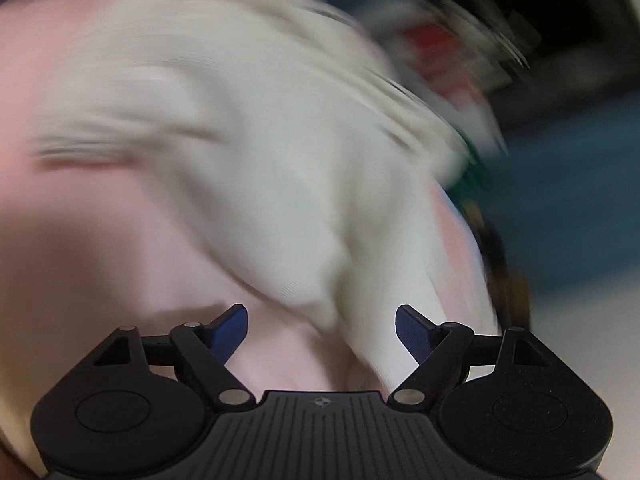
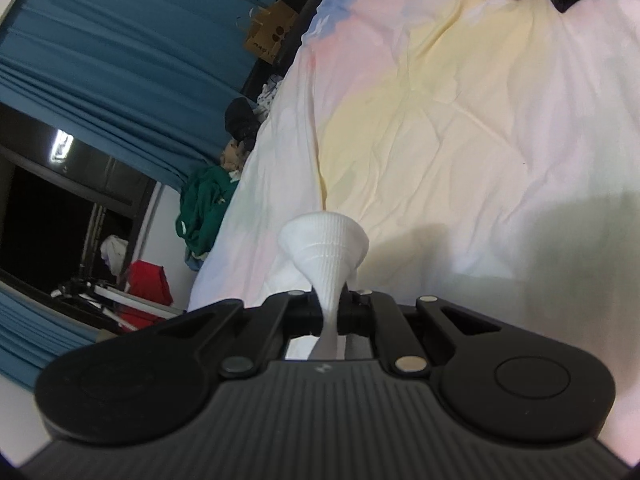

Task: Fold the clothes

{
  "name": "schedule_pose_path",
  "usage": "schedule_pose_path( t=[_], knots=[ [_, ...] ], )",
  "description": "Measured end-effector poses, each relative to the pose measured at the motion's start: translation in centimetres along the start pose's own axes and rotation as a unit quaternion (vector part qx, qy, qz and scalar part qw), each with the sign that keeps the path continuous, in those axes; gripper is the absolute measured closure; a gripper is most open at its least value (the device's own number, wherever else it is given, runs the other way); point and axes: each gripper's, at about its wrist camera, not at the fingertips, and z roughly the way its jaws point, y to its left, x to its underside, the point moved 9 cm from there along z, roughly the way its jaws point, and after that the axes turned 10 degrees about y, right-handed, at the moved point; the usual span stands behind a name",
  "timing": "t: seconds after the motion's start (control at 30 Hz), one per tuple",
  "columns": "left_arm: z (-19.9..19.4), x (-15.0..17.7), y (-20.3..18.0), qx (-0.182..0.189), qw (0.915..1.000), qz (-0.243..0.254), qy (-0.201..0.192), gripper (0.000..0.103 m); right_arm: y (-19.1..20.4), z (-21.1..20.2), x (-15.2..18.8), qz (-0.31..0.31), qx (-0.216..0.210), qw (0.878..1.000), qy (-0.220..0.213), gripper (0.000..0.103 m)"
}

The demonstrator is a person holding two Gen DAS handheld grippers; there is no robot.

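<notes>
**Ribbed white cloth pinched in the right tool, left tool spread wide over a blurred garment**

Nearest the right wrist camera, the right tool [image 2: 331,307] has its jaws drawn together on a narrow twist of white ribbed fabric [image 2: 326,246]. That cloth fans out into a small cone just beyond the jaws and hangs above the bed sheet [image 2: 440,120], a crumpled pastel spread of pink, yellow and pale blue. A soft shadow lies on the sheet just to the right of the cone.

Left of the bed's edge, a green garment [image 2: 202,210] is heaped against the mattress side, with a dark bundle [image 2: 240,118] further up the same edge. A brown cardboard box [image 2: 270,36] sits near the far corner of the bed. Beyond the green heap hang blue curtains [image 2: 100,48] around a dark window [image 2: 48,232], and a red item [image 2: 146,284] lies below it.

From the left wrist camera, the left tool [image 1: 322,330] stands wide apart with nothing between its blue pads [image 1: 232,332]. Just ahead of it a cream-white garment [image 1: 260,140] spreads across the pink sheet [image 1: 80,260], one fold reaching down close to the right-hand pad. Heavy motion blur hides its weave and outline, so whether it touches the tool cannot be told
</notes>
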Motion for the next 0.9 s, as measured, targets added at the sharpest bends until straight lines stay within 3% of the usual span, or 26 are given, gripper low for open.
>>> schedule_pose_path(
  t=[0.07, 0.2, 0.27, 0.33, 0.4, 0.47, 0.53, 0.7, 0.77, 0.9],
  knots=[
    [-0.3, -1.9, 2.4, 0.008, 0.9962, -0.082, -0.027, 0.021, 0.4, 0.0, -0.1, -0.005, -0.007, 1.0, -0.007, 0.097],
    [0.1, -3.8, 3.8, 0.029, 0.9857, -0.157, -0.053, 0.024, 0.8, -2.3, -1.0, -0.026, -0.036, 0.998, -0.052, 0.097],
    [0.2, -4.7, 4.1, 0.031, 0.9818, -0.177, -0.063, 0.035, 1.1, -3.3, -1.7, -0.034, -0.046, 0.996, -0.074, 0.097],
    [0.0, -5.3, 4.5, 0.021, 0.9791, -0.189, -0.071, 0.062, 1.1, -4.1, -2.2, -0.046, -0.039, 0.994, -0.091, 0.097],
    [-0.2, -5.6, 5.1, 0.013, 0.9766, -0.204, -0.066, 0.078, 0.5, -4.3, -2.5, -0.046, -0.03, 0.994, -0.096, 0.097],
    [-0.9, -5.8, 4.9, 0.002, 0.9795, -0.191, -0.065, 0.088, -0.2, -4.2, -2.6, -0.042, -0.013, 0.994, -0.095, 0.097],
    [-2.7, -6.6, 4.2, -0.012, 0.9837, -0.16, -0.081, 0.091, -0.8, -4.2, -2.6, -0.042, 0.006, 0.995, -0.095, 0.097],
    [-10.5, -8.9, 1.6, 0.011, 0.9857, -0.085, -0.145, 0.092, -0.7, -5.4, -2.7, -0.046, 0.006, 0.993, -0.108, 0.097],
    [-12.9, -9.6, 1.2, 0.007, 0.9874, -0.07, -0.142, 0.092, -0.2, -6.2, -2.7, -0.075, 0.016, 0.989, -0.126, 0.097],
    [-15.6, -9.9, 0.9, -0.01, 0.9918, -0.053, -0.116, 0.092, -0.9, -7.4, -3.1, -0.057, 0.026, 0.988, -0.143, 0.097]
  ],
)
